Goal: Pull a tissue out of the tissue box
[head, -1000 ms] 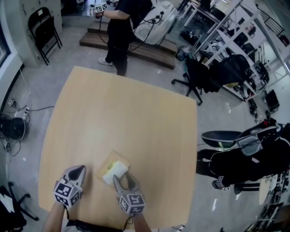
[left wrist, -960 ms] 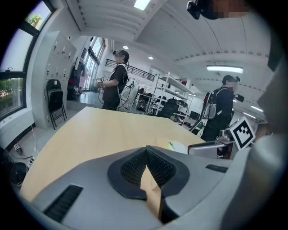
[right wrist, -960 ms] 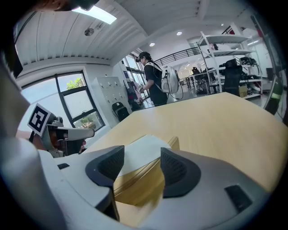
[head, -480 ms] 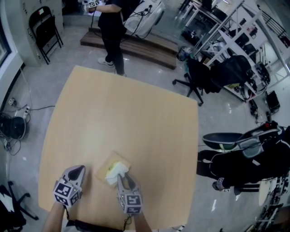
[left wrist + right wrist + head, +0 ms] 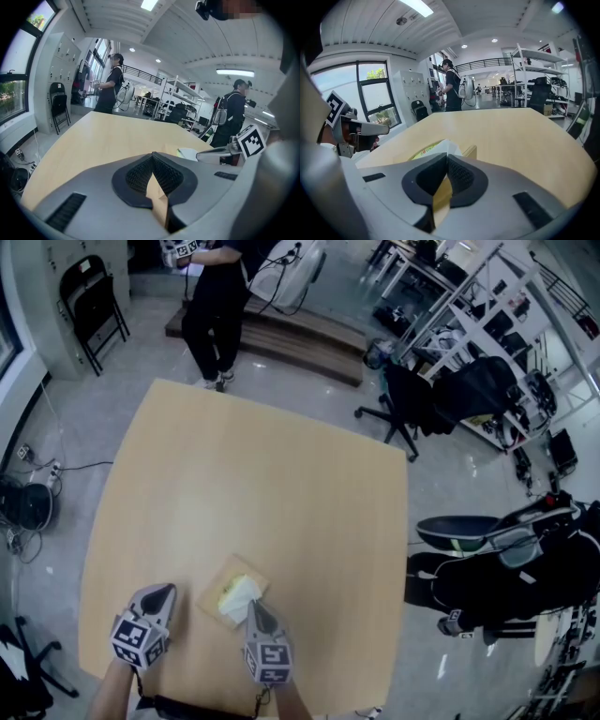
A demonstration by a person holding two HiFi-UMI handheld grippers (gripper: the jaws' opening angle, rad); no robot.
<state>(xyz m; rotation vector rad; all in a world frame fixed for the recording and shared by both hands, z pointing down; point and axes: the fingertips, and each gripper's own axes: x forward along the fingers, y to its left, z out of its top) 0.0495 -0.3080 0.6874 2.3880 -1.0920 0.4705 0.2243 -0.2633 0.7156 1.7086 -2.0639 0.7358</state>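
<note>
The tissue (image 5: 240, 597) is a crumpled white tuft poking up out of the slot of the tissue box (image 5: 225, 585). The box is a flat tan pack with a yellow-green patch round the opening. It lies skewed on the table (image 5: 262, 474), close to the near edge and a bit toward the near-left corner.

Your right tool (image 5: 254, 606) comes at it from the near side, angled down, with its tip right on the tuft's near edge. Its jaws have just been closing and now stand tip to tip, and as far as I can make out they've nipped a thin bit of tissue between them. Makes sense, since that loose peak is the only part you can grab without touching the box.

Your left tool (image 5: 165, 591) sits off to the box's left, near but not touching, jaws together with nothing in them. I'd guess it's parked there to pin the box if it lifts with the pull. A pack that light will probably want to come along.
</note>
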